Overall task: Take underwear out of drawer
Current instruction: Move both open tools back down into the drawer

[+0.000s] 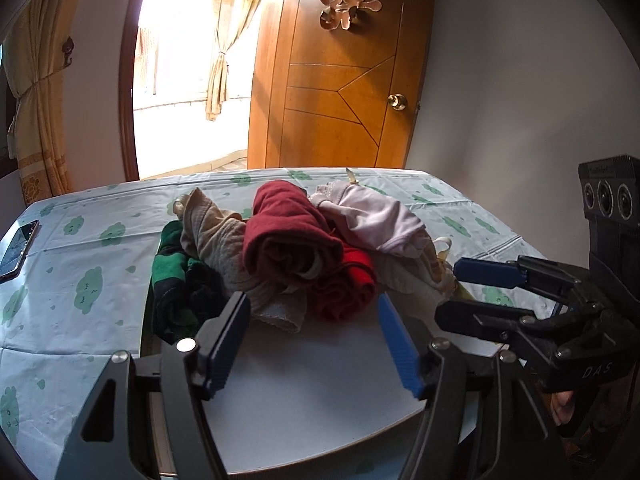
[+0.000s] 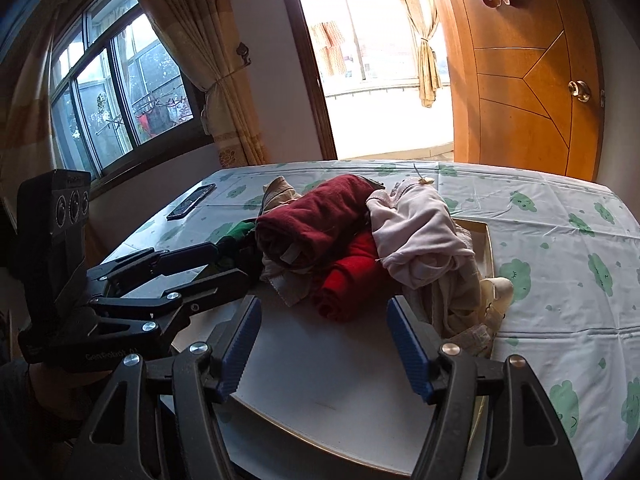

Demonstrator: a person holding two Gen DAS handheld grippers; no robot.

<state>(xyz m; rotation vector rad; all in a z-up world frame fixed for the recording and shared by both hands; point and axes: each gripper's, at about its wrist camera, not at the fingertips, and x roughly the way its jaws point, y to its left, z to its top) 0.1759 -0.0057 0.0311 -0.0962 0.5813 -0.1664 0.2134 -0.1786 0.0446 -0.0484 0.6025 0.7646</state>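
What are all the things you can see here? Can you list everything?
drawer: one, white, on the table, open at the top.
underwear pile: one heap in the drawer; dark red, bright red, pale pink, beige and green-and-black pieces.
tablecloth: one, pale with green cloud faces, covers the table.
phone: one, dark, at the table's left edge.
door: one, brown wood, behind the table, with a round knob.
curtains: yellowish, tied back by the window and doorway.
window: one, dark-framed, on the left wall.
left gripper: black with blue pads, open, empty.
right gripper: the same, open, empty.
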